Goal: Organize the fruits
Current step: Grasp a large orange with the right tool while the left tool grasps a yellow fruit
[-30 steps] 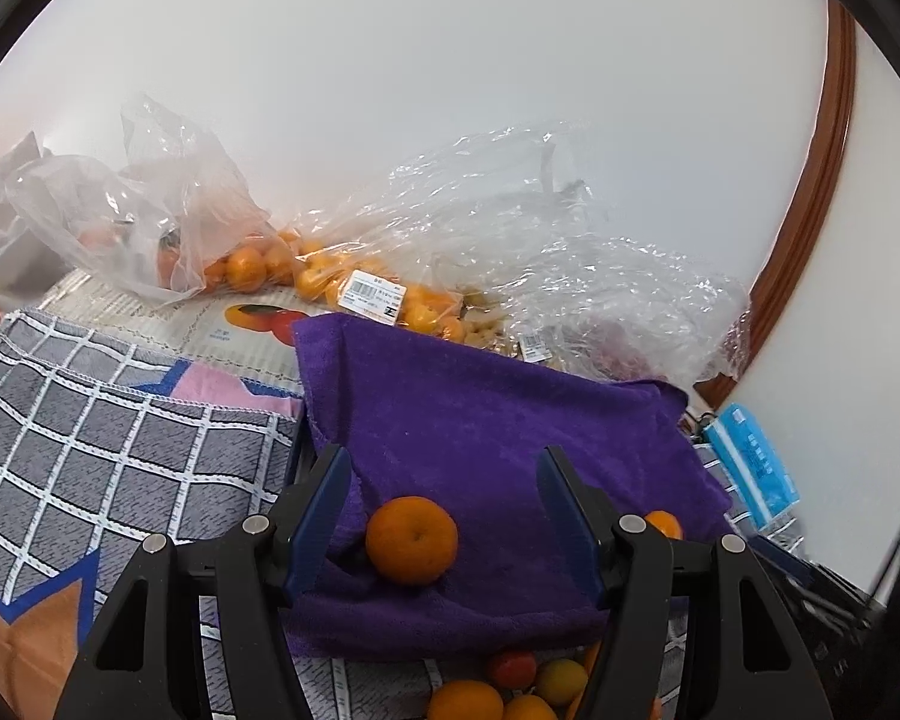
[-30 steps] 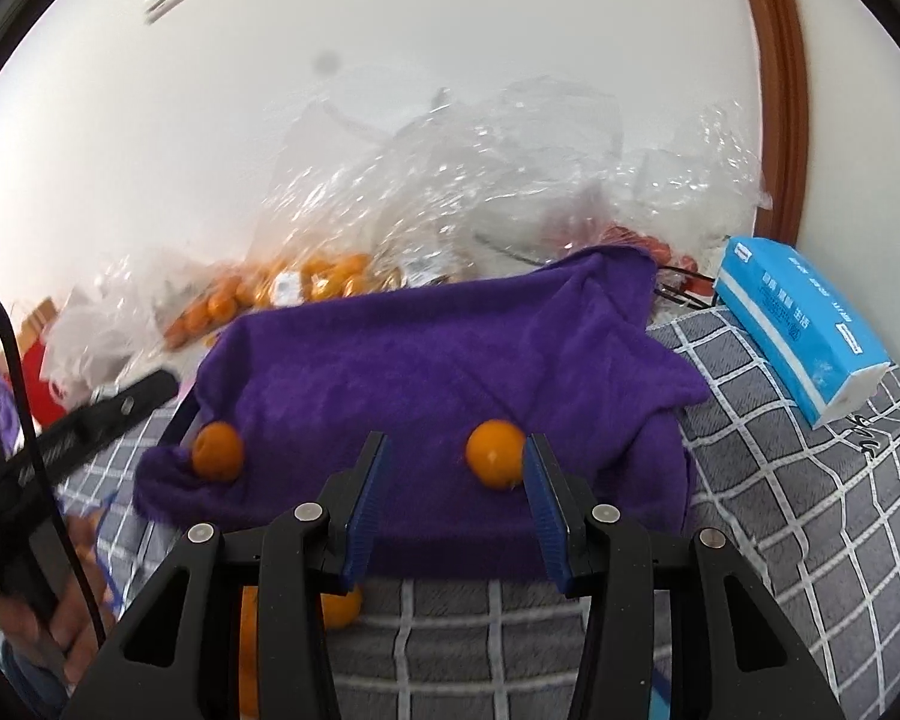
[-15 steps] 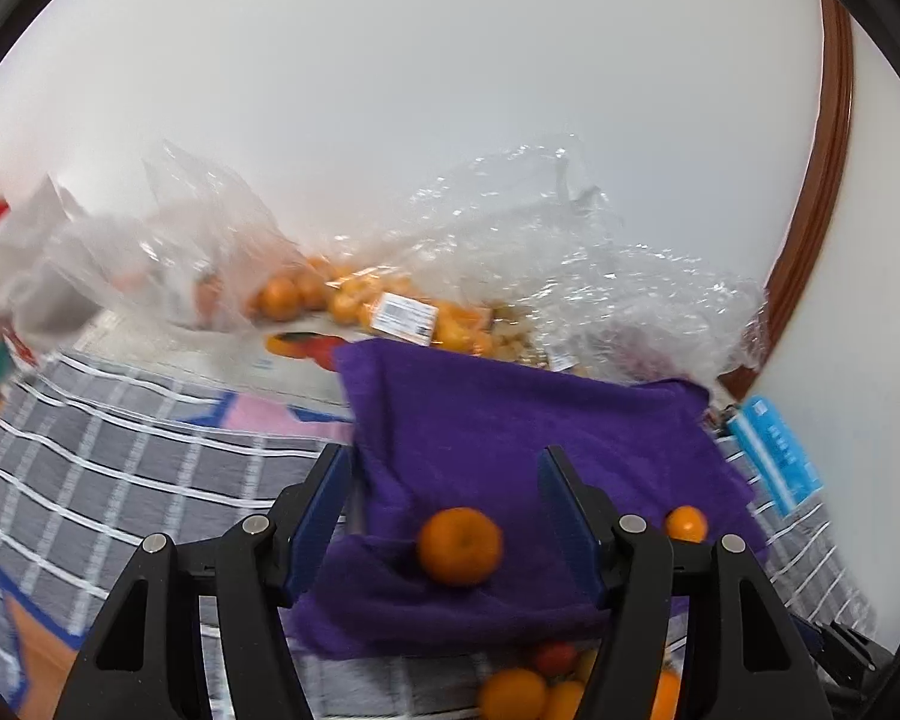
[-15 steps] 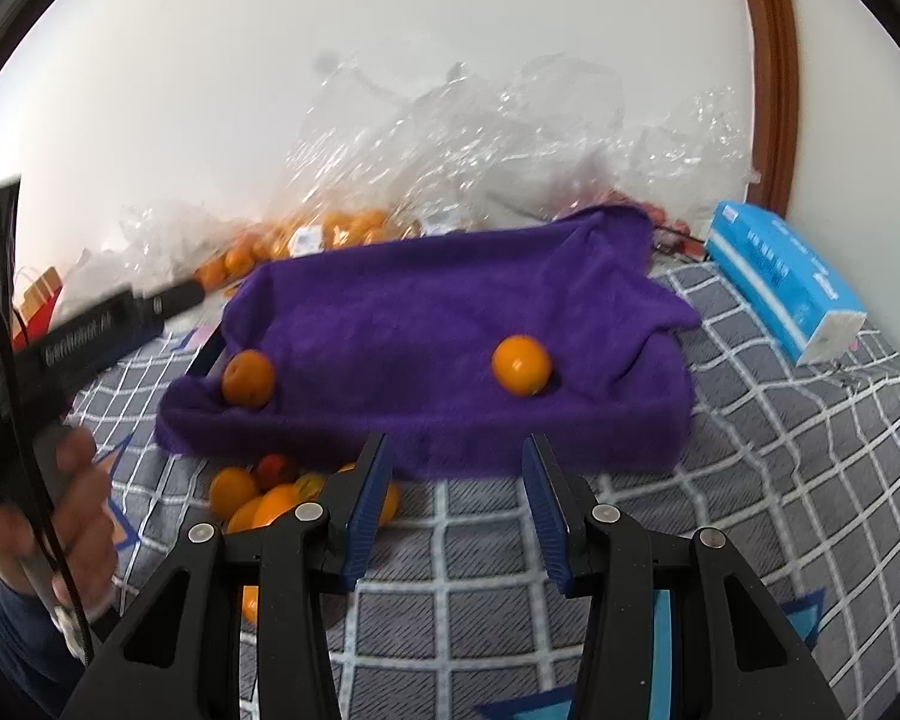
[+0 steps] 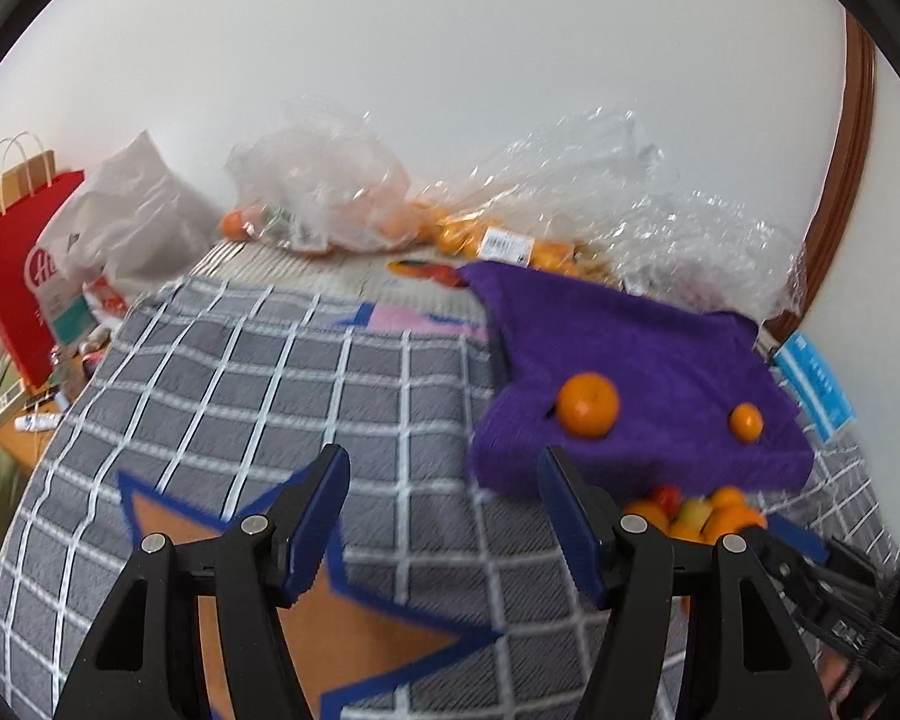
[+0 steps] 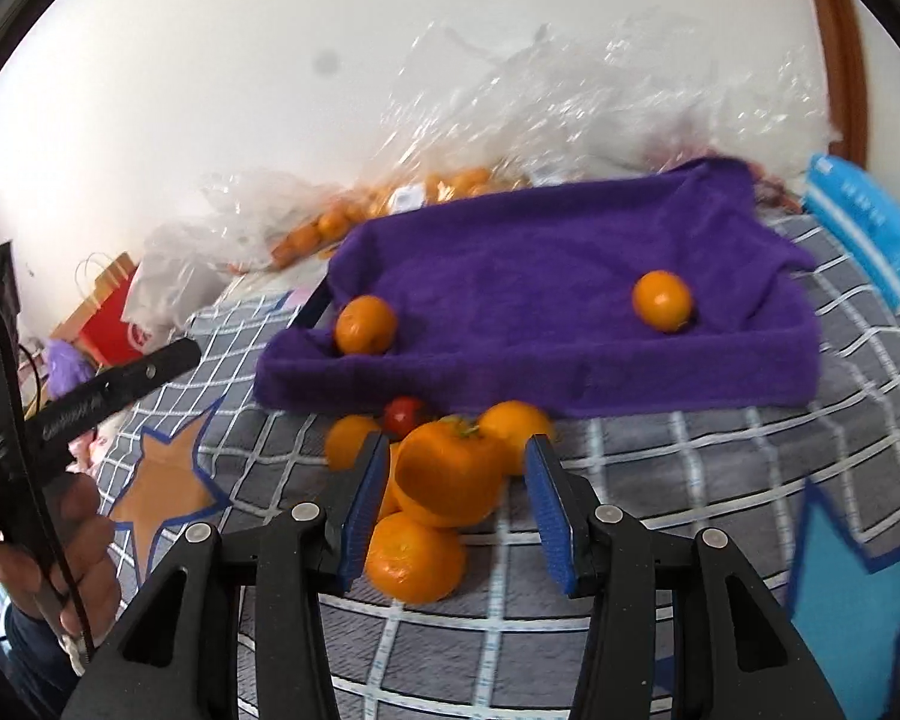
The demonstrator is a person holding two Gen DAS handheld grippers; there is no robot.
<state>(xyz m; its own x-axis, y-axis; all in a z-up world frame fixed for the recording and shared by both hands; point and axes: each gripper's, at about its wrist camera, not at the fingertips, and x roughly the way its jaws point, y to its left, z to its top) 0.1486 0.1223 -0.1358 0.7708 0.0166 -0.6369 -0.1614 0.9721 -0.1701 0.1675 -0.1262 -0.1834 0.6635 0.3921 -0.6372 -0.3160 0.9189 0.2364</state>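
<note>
A grey checked tablecloth (image 6: 720, 468) with star patches covers the table against a white wall (image 5: 450, 60). Two tangerines (image 6: 662, 301) sit on the purple towel (image 6: 540, 276); a fruit pile (image 6: 444, 480) lies at its near edge. The right gripper (image 6: 456, 507) is spread around the pile's persimmon (image 6: 450, 474), and the left gripper (image 5: 444, 516) is spread over bare cloth.

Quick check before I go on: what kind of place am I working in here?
Likely a home room, not a lab or shop: a checked cloth covers the table, plastic grocery bags of oranges lie by the wall, and a red shopping bag stands beside it.
</note>
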